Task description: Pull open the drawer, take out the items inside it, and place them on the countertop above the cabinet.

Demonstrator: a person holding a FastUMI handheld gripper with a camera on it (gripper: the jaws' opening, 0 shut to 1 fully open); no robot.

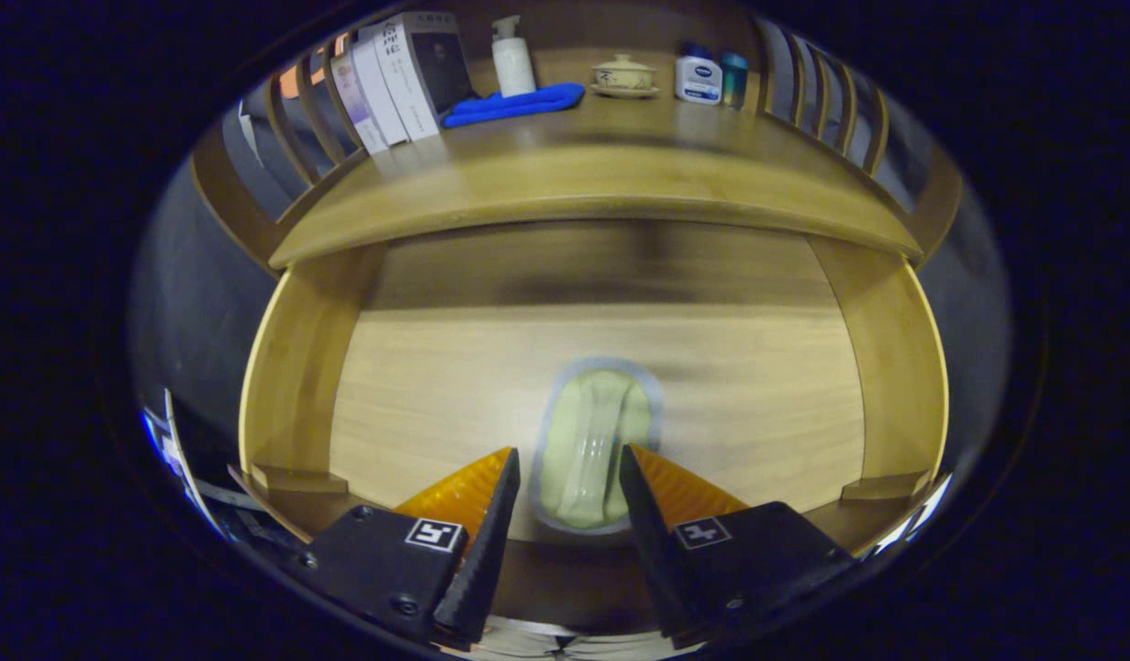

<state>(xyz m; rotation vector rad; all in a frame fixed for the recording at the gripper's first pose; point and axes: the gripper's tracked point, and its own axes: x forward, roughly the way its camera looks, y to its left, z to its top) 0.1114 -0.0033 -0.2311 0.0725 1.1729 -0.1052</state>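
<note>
Wooden countertop (565,174) w/ bottles above; pulled-out pale wood drawer (491,367) holds a soft pale-green sealed pouch (594,431). Orange-black gripper (569,473) open, straddling it. Prob. light, slippery; pinch mid-body.

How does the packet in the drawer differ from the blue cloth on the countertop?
The packet is pale green, sealed and glossy; the blue cloth is deep blue and soft. The packet lies in the open drawer between the open gripper fingers; the cloth lies on the countertop, beyond them. Both lie flat.
</note>
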